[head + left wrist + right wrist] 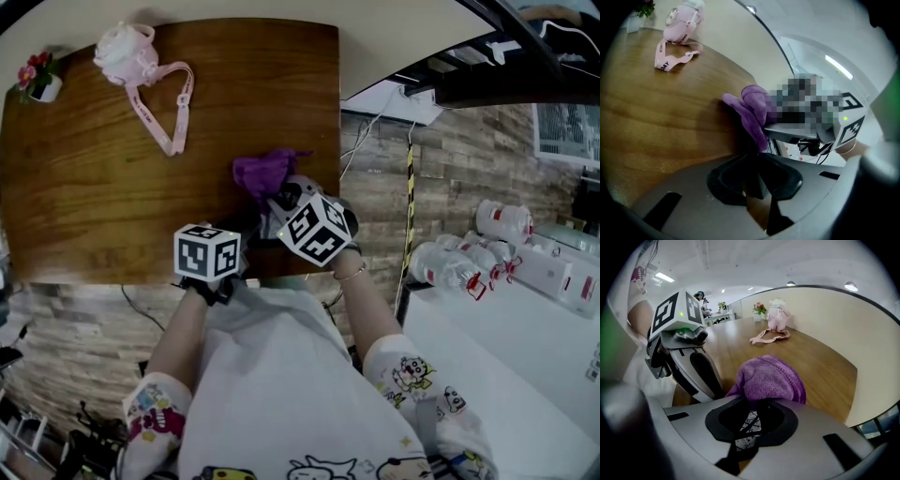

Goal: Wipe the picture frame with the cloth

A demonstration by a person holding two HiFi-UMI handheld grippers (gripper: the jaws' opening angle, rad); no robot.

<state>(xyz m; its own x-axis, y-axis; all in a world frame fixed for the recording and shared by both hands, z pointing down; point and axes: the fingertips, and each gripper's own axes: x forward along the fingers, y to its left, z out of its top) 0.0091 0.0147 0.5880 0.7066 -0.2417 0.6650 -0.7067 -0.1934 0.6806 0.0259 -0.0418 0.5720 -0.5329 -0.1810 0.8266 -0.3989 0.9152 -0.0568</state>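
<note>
Right gripper view: right hand-held gripper (751, 420) seemingly clamps cloth (771, 380) bunched at its tips

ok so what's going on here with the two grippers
A person holds a gripper in each hand at the near edge of the wooden table. The right gripper is clamped on a purple cloth, bunched close by what looks like a dark picture frame gripped by the left gripper.

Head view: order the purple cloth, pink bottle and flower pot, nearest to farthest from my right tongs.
1. purple cloth, toward the right of the table, nearer the front edge.
2. pink bottle, far edge, left of centre.
3. flower pot, far left corner.
</note>
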